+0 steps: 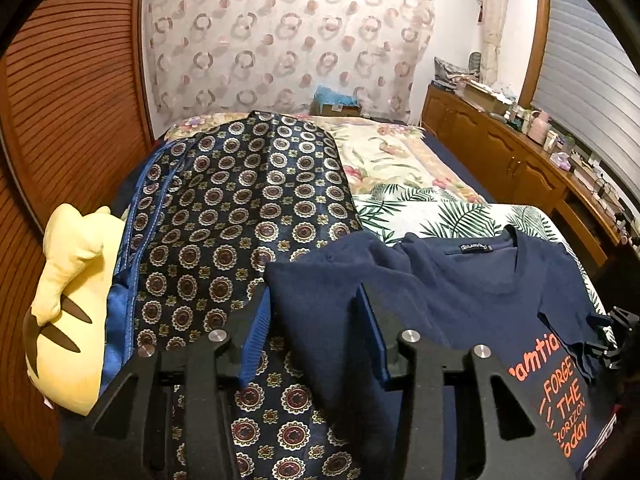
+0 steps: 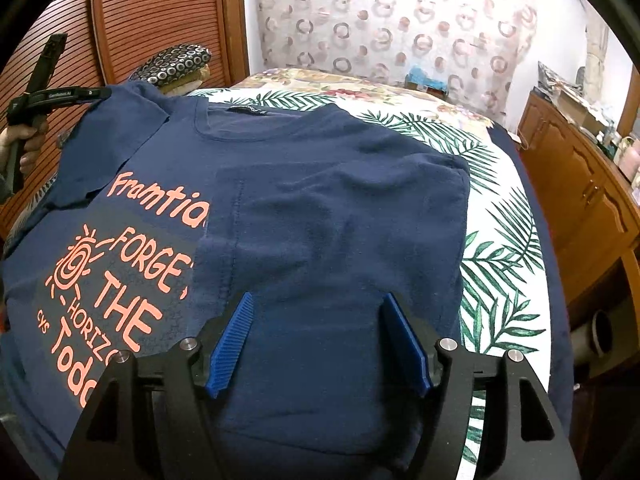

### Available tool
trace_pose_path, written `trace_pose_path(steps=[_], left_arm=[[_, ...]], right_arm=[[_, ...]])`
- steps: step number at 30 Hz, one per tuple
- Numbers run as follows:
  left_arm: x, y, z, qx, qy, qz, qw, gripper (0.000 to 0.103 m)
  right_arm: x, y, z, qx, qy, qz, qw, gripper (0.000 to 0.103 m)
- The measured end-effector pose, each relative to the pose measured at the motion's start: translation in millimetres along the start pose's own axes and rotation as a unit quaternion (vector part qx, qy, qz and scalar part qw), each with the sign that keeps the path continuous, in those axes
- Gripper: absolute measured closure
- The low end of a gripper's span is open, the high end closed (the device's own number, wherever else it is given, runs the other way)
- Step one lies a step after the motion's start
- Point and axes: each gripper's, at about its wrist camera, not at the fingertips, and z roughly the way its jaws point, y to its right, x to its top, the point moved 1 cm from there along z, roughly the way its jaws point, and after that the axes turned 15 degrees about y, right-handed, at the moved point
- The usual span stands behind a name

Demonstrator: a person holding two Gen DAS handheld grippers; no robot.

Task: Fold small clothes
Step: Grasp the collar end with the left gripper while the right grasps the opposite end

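A navy T-shirt with orange lettering lies on the bed, collar toward the far end. Its right side is folded over the front and covers part of the print. My right gripper is open just above the folded panel, with nothing between its blue fingers. In the left wrist view my left gripper is open around the shirt's left sleeve, the cloth lying between the fingers. The left gripper also shows in the right wrist view at the shirt's left shoulder, held by a hand.
The bed has a palm-leaf sheet and a floral quilt. A navy patterned pillow and a yellow plush toy lie left of the shirt. A wooden cabinet with clutter runs along the right; a slatted wooden wardrobe stands left.
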Motion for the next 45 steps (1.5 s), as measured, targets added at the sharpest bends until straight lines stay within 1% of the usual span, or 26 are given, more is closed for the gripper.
trace_pose_path(steps=[1, 2, 3, 4, 7, 10, 13, 17, 21, 28, 33, 34, 35, 36, 37, 38, 39, 41, 42, 45], left_arm=[[-0.2, 1.9, -0.2, -0.002, -0.001, 0.001, 1.0, 0.064], [-0.6, 2.6, 0.0, -0.006, -0.001, 0.001, 1.0, 0.074], [-0.9, 3.4, 0.1, -0.013, -0.002, -0.001, 0.9999, 0.092], [-1.1, 5.2, 0.1, -0.021, -0.005, 0.0, 0.9998, 0.098], [0.3, 14.7, -2.6, -0.018, -0.002, 0.018, 0.9997, 0.098], [0.2, 22.8, -8.5, -0.033, 0.006, 0.018, 0.9993, 0.098], [0.6, 34.6, -15.6, -0.041, 0.014, 0.032, 0.9986, 0.098], [2.4, 48.2, -24.7, -0.051, 0.025, 0.042, 0.9975, 0.098], [2.7, 61.2, -31.9, -0.058, 0.034, 0.053, 0.9964, 0.098], [-0.6, 71.0, -34.6, -0.064, 0.035, 0.062, 0.9954, 0.098], [-8.2, 71.5, -33.9, -0.066, 0.03, 0.061, 0.9955, 0.099], [-10.0, 71.4, -34.6, -0.067, 0.029, 0.06, 0.9955, 0.099], [-11.3, 71.6, -35.8, -0.068, 0.03, 0.06, 0.9954, 0.099], [-12.7, 72.0, -38.0, -0.07, 0.032, 0.059, 0.9953, 0.099], [-13.8, 72.3, -41.9, -0.072, 0.035, 0.056, 0.9952, 0.099], [-14.1, 72.7, -45.6, -0.072, 0.04, 0.053, 0.9952, 0.099], [-14.6, 73.4, -51.3, -0.075, 0.045, 0.05, 0.9949, 0.099], [-15.8, 74.9, -64.7, -0.078, 0.054, 0.052, 0.9942, 0.099], [-16.7, 75.9, -73.9, -0.072, 0.058, 0.057, 0.994, 0.099], [-20.5, 75.0, -100.9, -0.084, 0.075, 0.052, 0.9922, 0.099]], right_arm=[[0.0, 0.0, 0.0, 0.0, 0.0, 0.0, 1.0, 0.033], [-0.1, 0.0, 0.1, 0.0, 0.0, 0.0, 1.0, 0.033], [-0.1, 0.0, 0.0, 0.0, 0.0, 0.0, 1.0, 0.033], [0.0, 0.1, 0.1, 0.0, 0.0, 0.0, 1.0, 0.033], [-0.2, 0.3, 0.4, 0.003, -0.001, 0.001, 1.0, 0.031], [0.0, -0.1, 1.2, 0.004, -0.002, -0.001, 1.0, 0.031], [1.3, 0.1, 1.6, 0.003, -0.004, 0.001, 1.0, 0.031], [14.8, 9.8, -0.4, -0.009, 0.005, 0.004, 1.0, 0.031], [38.5, 33.8, 3.7, -0.021, 0.016, 0.015, 1.0, 0.031], [57.2, 84.7, 48.5, -0.066, -0.012, 0.052, 0.996, 0.032], [57.9, 92.9, 83.0, -0.064, -0.034, 0.069, 0.995, 0.04], [59.9, 92.1, 86.4, -0.066, -0.028, 0.066, 0.995, 0.042], [62.3, 91.5, 89.2, -0.063, -0.025, 0.067, 0.995, 0.048], [64.4, 91.0, 90.5, -0.06, -0.021, 0.068, 0.996, 0.061], [66.8, 88.5, 92.1, -0.055, -0.018, 0.068, 0.996, 0.069], [68.3, 85.3, 93.3, -0.05, -0.018, 0.065, 0.996, 0.087], [69.4, 81.3, 93.3, -0.045, -0.02, 0.06, 0.997, 0.096], [71.0, 73.8, 86.6, -0.047, -0.02, 0.047, 0.998, 0.097], [74.5, 67.1, 77.7, -0.051, -0.006, 0.036, 0.998, 0.097], [83.7, 59.8, 36.3, -0.037, 0.048, 0.037, 0.997, 0.097]])
